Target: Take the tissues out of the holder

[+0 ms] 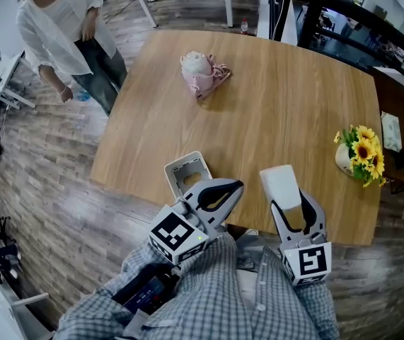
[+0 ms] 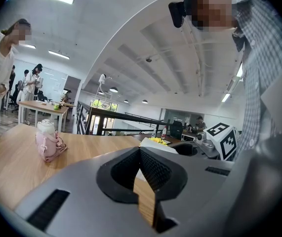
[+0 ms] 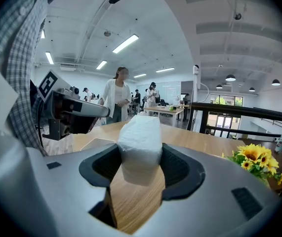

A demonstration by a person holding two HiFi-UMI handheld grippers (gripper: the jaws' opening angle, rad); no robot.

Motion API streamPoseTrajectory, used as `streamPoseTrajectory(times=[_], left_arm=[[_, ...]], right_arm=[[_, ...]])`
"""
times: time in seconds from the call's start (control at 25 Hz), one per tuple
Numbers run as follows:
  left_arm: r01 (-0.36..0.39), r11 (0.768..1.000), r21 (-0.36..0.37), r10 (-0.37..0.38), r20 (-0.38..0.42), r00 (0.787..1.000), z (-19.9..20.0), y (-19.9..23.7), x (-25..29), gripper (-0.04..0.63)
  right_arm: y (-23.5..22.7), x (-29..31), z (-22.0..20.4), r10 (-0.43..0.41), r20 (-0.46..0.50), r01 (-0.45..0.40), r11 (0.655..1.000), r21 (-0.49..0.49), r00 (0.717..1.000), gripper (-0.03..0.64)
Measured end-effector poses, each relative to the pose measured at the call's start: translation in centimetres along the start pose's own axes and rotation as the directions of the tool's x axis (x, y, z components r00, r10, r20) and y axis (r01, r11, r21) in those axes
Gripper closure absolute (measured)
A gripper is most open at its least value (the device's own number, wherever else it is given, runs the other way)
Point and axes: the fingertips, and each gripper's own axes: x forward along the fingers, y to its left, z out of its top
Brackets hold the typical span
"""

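Note:
The white tissue pack (image 1: 279,183) is out of the holder, and my right gripper (image 1: 290,202) is shut on it above the table's near edge. In the right gripper view the pack (image 3: 140,137) stands upright between both pads, with the right gripper (image 3: 140,159) pressing its sides. The empty white holder (image 1: 186,171) lies on the wooden table (image 1: 272,112) to the left, its open side up. My left gripper (image 1: 233,188) hovers just right of the holder, shut with nothing in it. In its own view the left gripper (image 2: 140,152) has its tips touching.
A pink bottle in a pouch (image 1: 202,73) sits at the table's far side. A vase of sunflowers (image 1: 361,154) stands near the right edge. A person in white (image 1: 64,27) stands off the table's far left corner.

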Motion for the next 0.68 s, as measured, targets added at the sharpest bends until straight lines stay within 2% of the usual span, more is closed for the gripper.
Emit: streamPoseTrajectory(times=[0.68], left_arm=[[0.003,1.0,-0.002,-0.003,-0.002,1.0,-0.05,-0.46,-0.08,0.589]], right_arm=[[0.43,-0.31,0.02,0.011,0.002,-0.011,1.0,-0.001,1.0,0.362]])
